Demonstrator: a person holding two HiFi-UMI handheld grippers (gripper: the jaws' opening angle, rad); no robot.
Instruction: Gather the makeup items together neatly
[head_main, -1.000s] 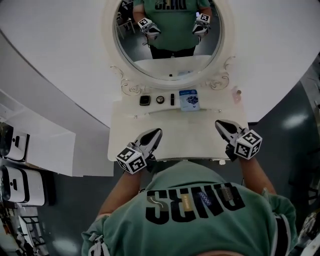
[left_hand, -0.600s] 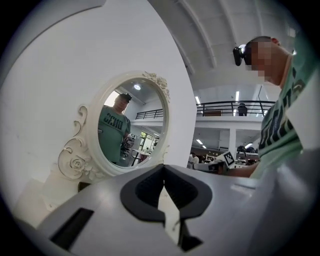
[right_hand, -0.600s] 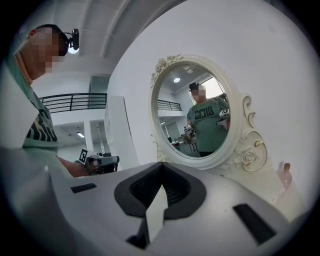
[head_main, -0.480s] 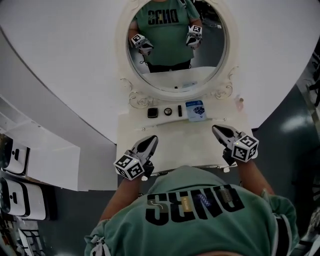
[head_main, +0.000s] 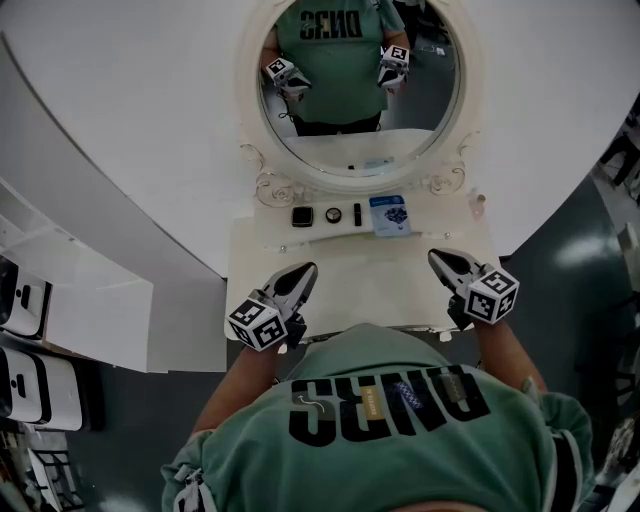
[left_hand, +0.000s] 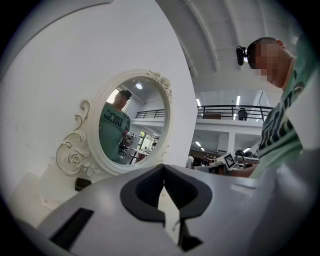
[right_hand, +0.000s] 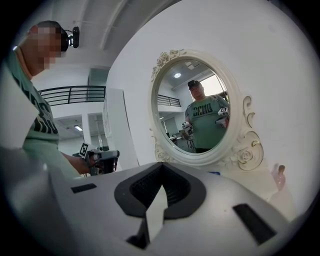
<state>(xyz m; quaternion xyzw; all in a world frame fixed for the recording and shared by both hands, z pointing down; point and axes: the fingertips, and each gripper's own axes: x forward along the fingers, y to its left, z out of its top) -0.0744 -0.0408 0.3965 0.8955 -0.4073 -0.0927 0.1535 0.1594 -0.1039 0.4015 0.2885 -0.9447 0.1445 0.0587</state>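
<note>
Wall (head_main: 120, 100): white, curved by the lens, fills the back of the head view.

Person: green printed shirt (head_main: 390, 420) takes up the lower frame, one tool in each hand.

Mirror (head_main: 355, 85): oval, with an ornate white scrolled frame, standing at the back of the tabletop (head_main: 370, 290). It reflects the shirt and both marker cubes.

Tabletop: white; its front area is bare between the two tools.

Left tool (head_main: 303, 272): held over the front left of the tabletop, pointing toward the mirror. Its own view shows the jaws pressed together with nothing between them.

Right tool (head_main: 438, 258): over the front right, also aimed at the mirror. Its jaws are pressed together too, and empty. Both tools sit well apart from the makeup.

Makeup items lie in a row along the back strip of the tabletop, just under the mirror frame, from left to right:
- black square compact (head_main: 302, 216)
- round item (head_main: 333, 215), possibly a small jar; too small to tell
- slim dark stick (head_main: 357, 214), lying front to back
- blue-and-white packet (head_main: 389, 215), the largest of the row

The four sit near one another without touching. A small pink item (head_main: 478, 205) stands apart at the far right, beside the frame's scrollwork.
</note>
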